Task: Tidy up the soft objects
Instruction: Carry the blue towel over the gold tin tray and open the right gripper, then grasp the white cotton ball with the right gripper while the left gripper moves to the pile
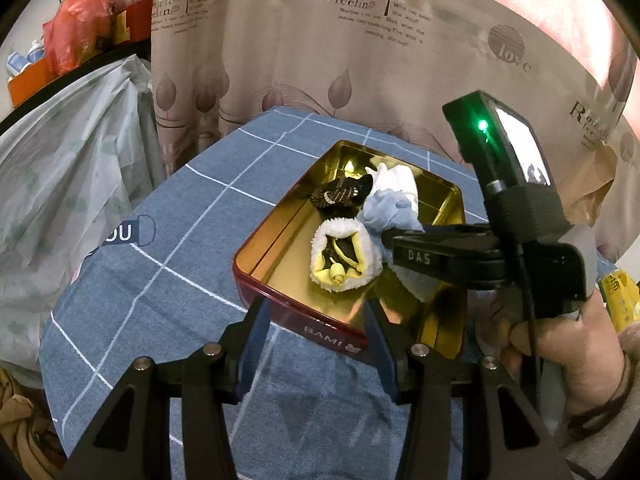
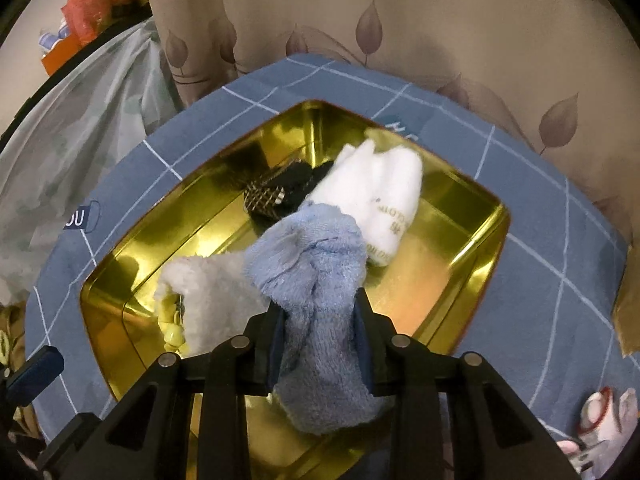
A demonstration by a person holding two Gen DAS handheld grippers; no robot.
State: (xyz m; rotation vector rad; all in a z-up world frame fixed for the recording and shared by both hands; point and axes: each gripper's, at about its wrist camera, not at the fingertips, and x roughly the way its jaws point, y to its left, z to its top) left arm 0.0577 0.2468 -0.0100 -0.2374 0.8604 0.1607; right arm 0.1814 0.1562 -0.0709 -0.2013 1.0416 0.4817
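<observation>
Hand-held gripper (image 2: 318,340), right, pinches blue sock (image 2: 316,280); left view hides the pinch.

We see bare gold floor along the tin's (image 2: 486,216) right side and near-left corner. Socks crowd its middle: the white sock (image 2: 384,196), dark sock (image 2: 276,196), fluffy sock (image 1: 344,256) and blue sock (image 2: 316,276). The right gripper (image 1: 420,248) reaches across the tin's near right end. Open cloth (image 1: 160,272) lies left of the tin; the curtain (image 1: 320,60) closes off the back
</observation>
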